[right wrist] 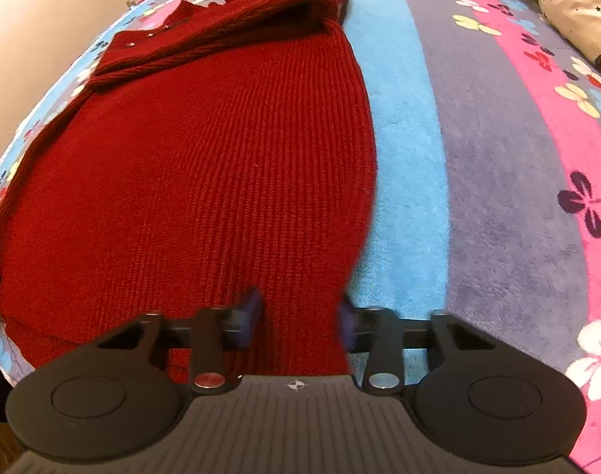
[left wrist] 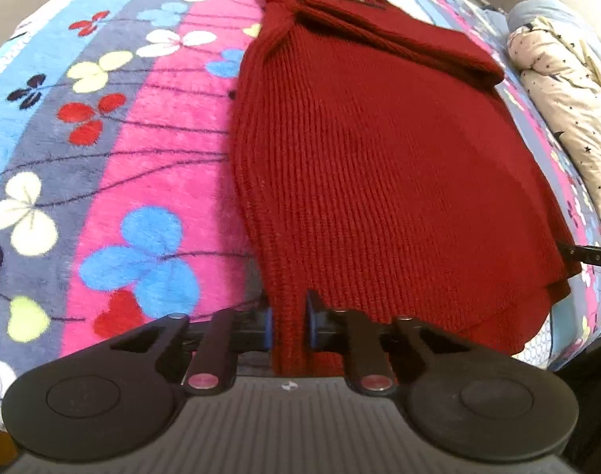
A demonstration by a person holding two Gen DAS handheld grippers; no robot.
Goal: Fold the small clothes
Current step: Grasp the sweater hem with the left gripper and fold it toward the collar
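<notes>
A dark red ribbed knit sweater (left wrist: 379, 166) lies flat on a flowered blanket, its sleeves folded across the chest at the far end. My left gripper (left wrist: 289, 322) is shut on the sweater's near hem at its left corner. In the right wrist view the same sweater (right wrist: 205, 181) fills the left half. My right gripper (right wrist: 300, 322) is closed on the hem at its right corner, with the fabric bunched between the blue pads (right wrist: 253, 308). The right gripper's tip also shows at the right edge of the left wrist view (left wrist: 588, 254).
The blanket (left wrist: 102, 138) has pink, blue and grey stripes with flowers; it also shows in the right wrist view (right wrist: 498, 177). A cream star-print quilt (left wrist: 569, 91) is bunched at the right, and shows in the right wrist view (right wrist: 581, 4). A wall (right wrist: 31, 27) runs along the left.
</notes>
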